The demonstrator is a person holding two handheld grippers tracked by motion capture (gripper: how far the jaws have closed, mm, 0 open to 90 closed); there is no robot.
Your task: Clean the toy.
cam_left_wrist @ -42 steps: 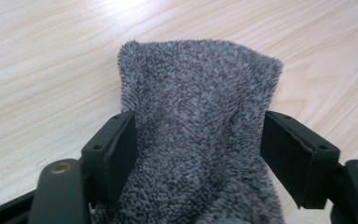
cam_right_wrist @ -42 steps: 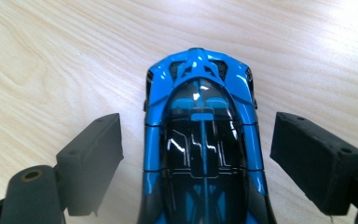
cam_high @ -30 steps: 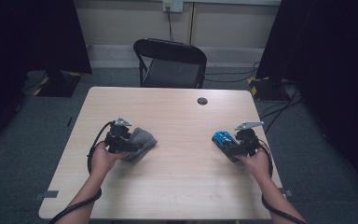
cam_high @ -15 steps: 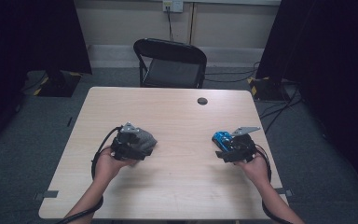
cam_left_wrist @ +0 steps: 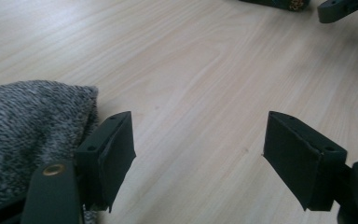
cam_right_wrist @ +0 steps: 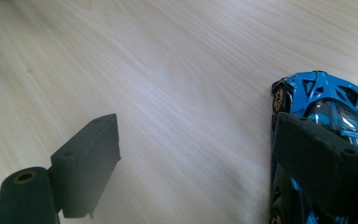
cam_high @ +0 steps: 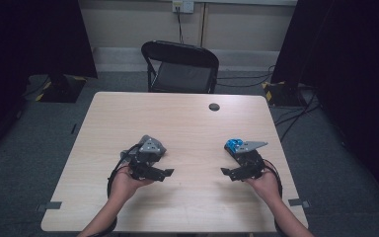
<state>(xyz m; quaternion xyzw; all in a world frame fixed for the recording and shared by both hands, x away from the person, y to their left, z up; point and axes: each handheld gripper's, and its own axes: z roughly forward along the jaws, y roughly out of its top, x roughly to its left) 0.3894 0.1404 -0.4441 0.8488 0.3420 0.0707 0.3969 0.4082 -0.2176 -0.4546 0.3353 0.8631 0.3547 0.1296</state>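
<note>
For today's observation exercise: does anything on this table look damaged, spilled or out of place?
Nothing stands out. The grey knit cloth lies slightly bunched beside the left gripper, and the blue toy car sits upright, intact, beside the right gripper.

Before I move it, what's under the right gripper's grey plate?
Under the right gripper plate sits a blue toy car on the wooden table; only its front shows in the high view, the rest is covered.
</note>
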